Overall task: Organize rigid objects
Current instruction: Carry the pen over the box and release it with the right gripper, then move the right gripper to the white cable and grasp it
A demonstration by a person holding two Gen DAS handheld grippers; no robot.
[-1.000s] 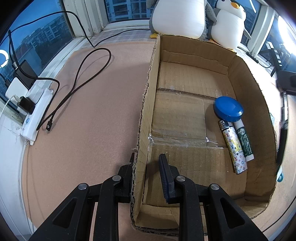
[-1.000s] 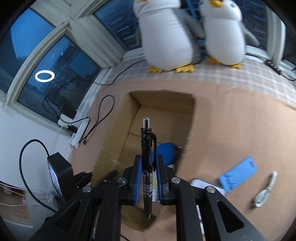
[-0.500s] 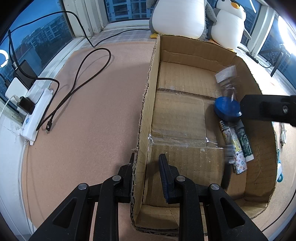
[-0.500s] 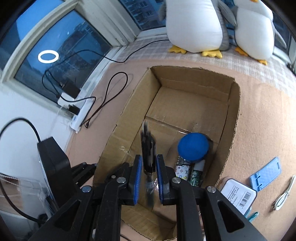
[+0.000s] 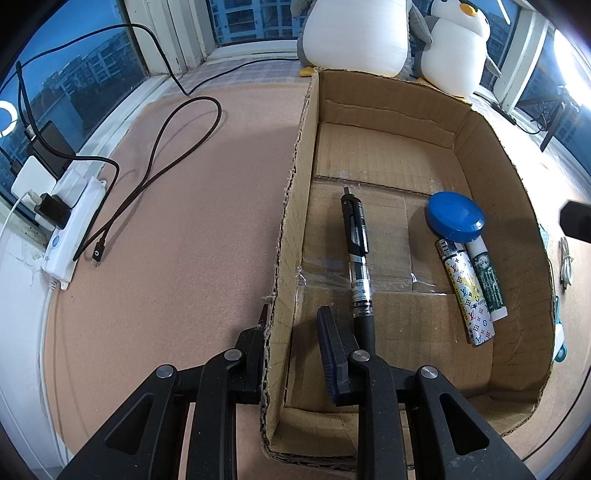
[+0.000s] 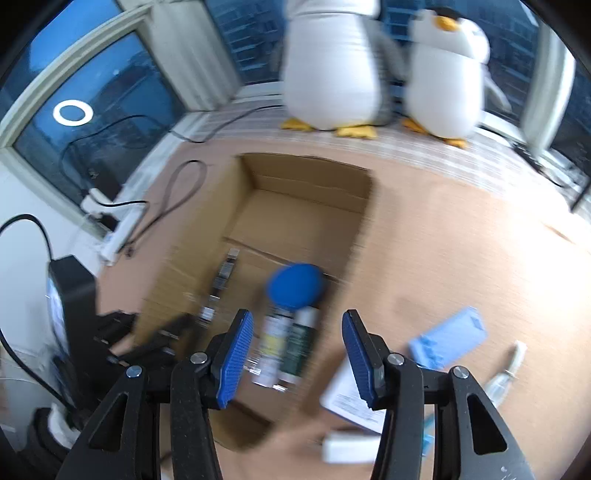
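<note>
- Two claws show. The left claw (image 5: 295, 336) pinches the left wall of the cardboard box (image 5: 291, 236), one finger outside the wall and one inside.
- The right claw (image 6: 297, 354) has just been opening. Its blue pads (image 6: 236, 354) stand apart with nothing between them, above the near end of the box.
- The black pen (image 5: 356, 258) lies flat on the box floor, close to the left wall. Its tip end points at the near wall, and part of it is hidden behind the left claw's inner finger.
- A blue round lid (image 5: 456, 218) sits by the right wall of the box.
- Two small tubes lie side by side just below the lid: a white patterned one (image 5: 466, 291) and a dark green one (image 5: 487, 280). Their top ends tuck under the lid.
- Two white penguin toys (image 5: 354, 33) stand past the far end of the box.
- A white power strip (image 5: 75, 229) and a black cable (image 5: 162, 155) lie at the left edge of the brown floor mat.
- A blue stand (image 6: 448, 338) lies on the mat to the right of the box.
</note>
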